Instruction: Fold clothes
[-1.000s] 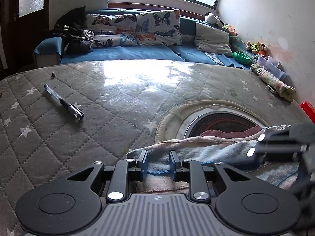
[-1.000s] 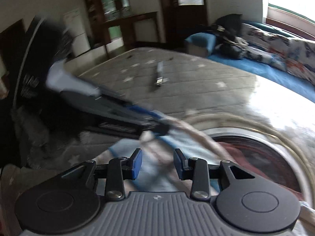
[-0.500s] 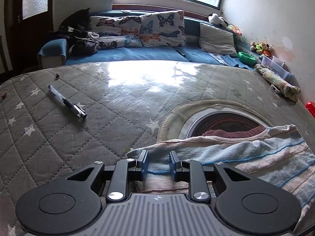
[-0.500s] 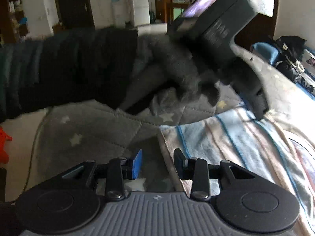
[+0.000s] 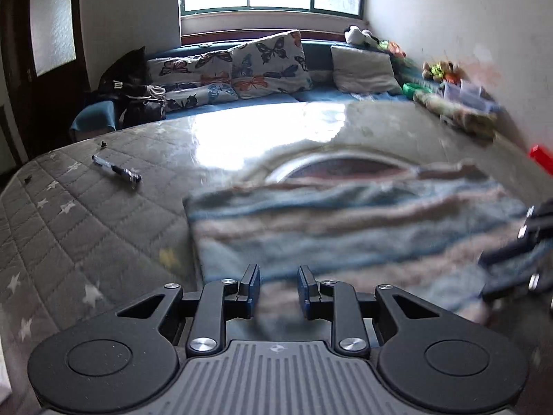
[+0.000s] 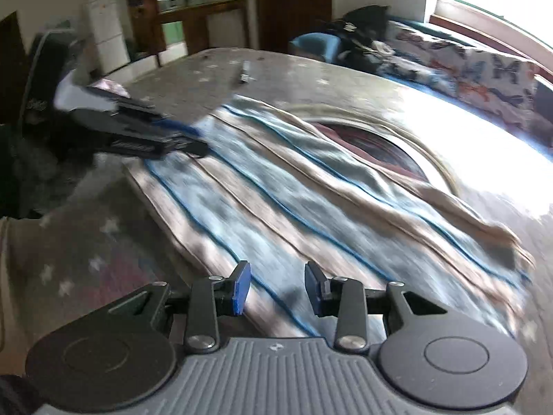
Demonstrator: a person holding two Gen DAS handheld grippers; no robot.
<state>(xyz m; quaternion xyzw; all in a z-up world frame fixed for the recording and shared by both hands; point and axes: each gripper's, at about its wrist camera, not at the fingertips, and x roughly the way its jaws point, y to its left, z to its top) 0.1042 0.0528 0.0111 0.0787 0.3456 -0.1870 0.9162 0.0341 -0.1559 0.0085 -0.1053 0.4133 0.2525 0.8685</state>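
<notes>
On the grey quilted star-print mattress point(image 5: 86, 228), the blue-and-beige striped cloth point(image 6: 293, 204) lies spread flat for folding. Left gripper point(image 5: 278, 288) and right gripper point(image 6: 278, 288) hang over its near edge, fingers spread, nothing pinched; contact probably none, frames blurred.

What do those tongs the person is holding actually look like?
Both tongs, left and right, match: matte black plastic, two round discs at the sides, a ribbed grey centre plate, silver screws, and blue pads lining the fingers. No cables show.
</notes>
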